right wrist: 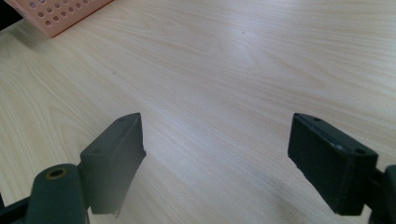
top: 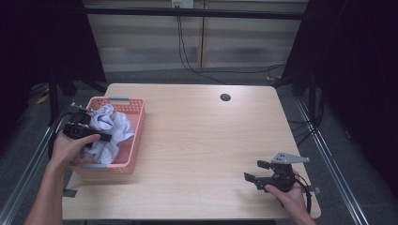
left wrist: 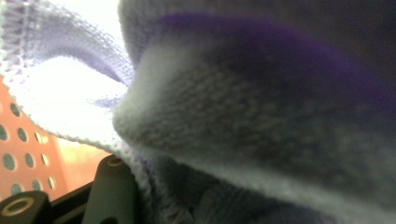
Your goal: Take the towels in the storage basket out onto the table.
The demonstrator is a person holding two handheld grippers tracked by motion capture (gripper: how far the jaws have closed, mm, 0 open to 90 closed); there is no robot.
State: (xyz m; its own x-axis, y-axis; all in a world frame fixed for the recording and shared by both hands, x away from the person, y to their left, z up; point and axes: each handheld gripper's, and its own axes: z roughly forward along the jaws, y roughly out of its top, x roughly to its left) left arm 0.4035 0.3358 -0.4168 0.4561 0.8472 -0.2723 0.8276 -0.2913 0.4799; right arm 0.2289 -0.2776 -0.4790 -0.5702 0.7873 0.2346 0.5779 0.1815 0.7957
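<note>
A white and pale lavender knitted cloth lies bunched in a pink perforated basket at the table's left. My left gripper reaches into the basket from the left, in among the cloth. In the left gripper view the cloth crowds right up to the camera and presses against the inner side of the one jaw I see; it hides the other jaw. The basket wall is behind it. My right gripper rests near the table's front right corner, open, with only bare wood between its jaws.
The light wooden table has a round cable hole at the back. A corner of the pink basket shows far off in the right gripper view. Dark floor and black frame posts surround the table.
</note>
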